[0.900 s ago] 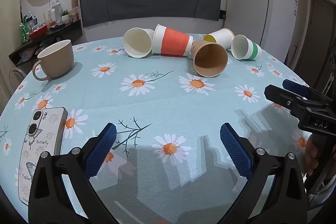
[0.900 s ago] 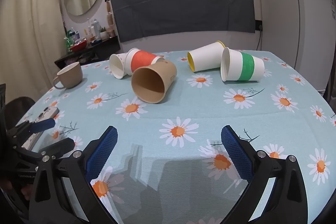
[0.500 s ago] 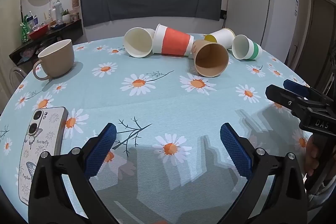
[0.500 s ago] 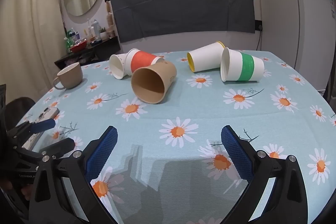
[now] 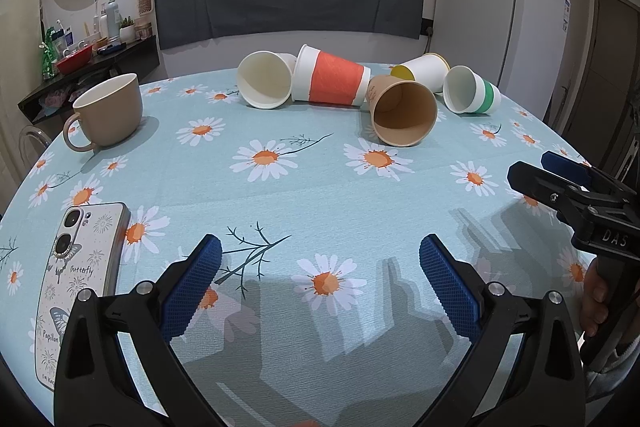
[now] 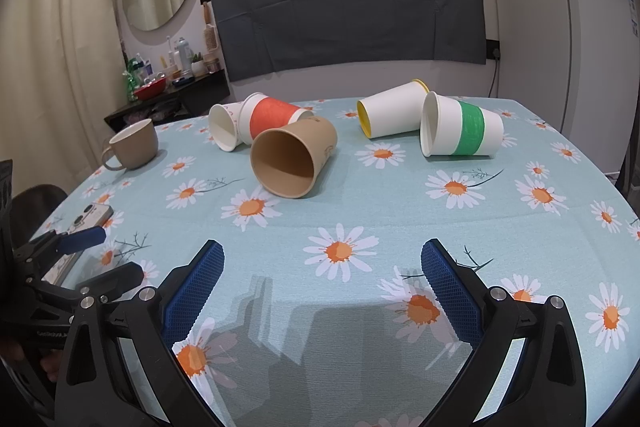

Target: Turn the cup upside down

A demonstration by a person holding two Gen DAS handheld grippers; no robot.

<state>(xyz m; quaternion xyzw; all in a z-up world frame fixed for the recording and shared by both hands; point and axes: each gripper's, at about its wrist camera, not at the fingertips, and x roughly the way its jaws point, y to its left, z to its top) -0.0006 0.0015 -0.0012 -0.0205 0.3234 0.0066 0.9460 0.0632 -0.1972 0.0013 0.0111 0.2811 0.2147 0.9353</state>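
Observation:
Several paper cups lie on their sides at the far part of the table: a plain white cup (image 5: 266, 79) (image 6: 223, 127), a red-banded cup (image 5: 332, 81) (image 6: 272, 117), a brown cup (image 5: 404, 109) (image 6: 292, 157) with its mouth toward me, a yellow-lined white cup (image 5: 424, 69) (image 6: 392, 115) and a green-banded cup (image 5: 472, 95) (image 6: 460, 131). My left gripper (image 5: 320, 281) (image 6: 104, 255) is open and empty above the near table. My right gripper (image 6: 322, 287) (image 5: 536, 171) is open and empty, to the right of the left one.
A beige mug (image 5: 106, 111) (image 6: 134, 143) stands upright at the far left. A phone (image 5: 76, 279) (image 6: 90, 217) in a butterfly case lies flat near the left edge. The daisy tablecloth (image 5: 304, 199) covers the round table. A fridge (image 5: 500, 27) stands behind on the right.

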